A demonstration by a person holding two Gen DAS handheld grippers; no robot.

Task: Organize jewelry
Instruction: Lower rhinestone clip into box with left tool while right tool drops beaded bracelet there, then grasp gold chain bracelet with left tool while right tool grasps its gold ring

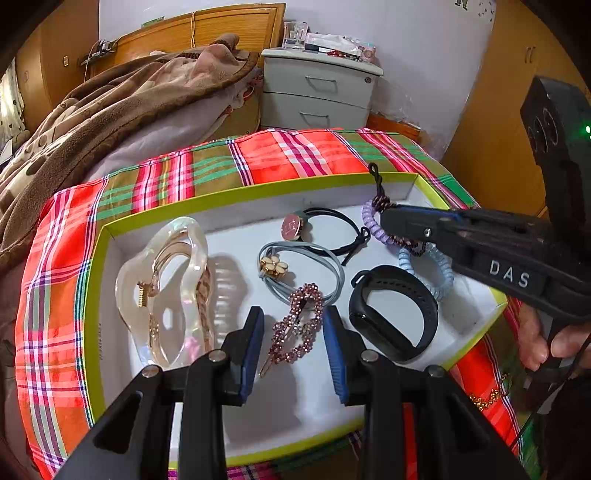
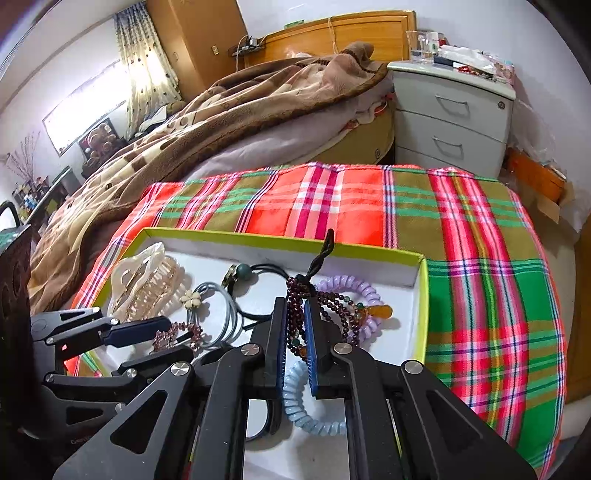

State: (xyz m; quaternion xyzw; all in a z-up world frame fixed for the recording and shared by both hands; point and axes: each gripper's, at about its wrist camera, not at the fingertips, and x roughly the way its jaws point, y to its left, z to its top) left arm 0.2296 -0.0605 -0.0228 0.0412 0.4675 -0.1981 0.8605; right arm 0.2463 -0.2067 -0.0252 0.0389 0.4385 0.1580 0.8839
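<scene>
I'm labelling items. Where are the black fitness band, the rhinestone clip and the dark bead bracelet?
black fitness band [image 1: 397, 325]: left wrist view, strap.
rhinestone clip [image 1: 301, 325]: left wrist view, heart loop.
dark bead bracelet [image 2: 293, 314]: right wrist view, strands.

This is a home bedroom: a bed with a wooden headboard [image 2: 343, 29] lies under a rumpled brown blanket [image 2: 207, 122], a cluttered white nightstand [image 2: 454, 122] stands beside it, dotted curtains [image 2: 147, 70] hang at the window, and a plaid cloth [image 2: 369, 206] covers the near surface.
</scene>
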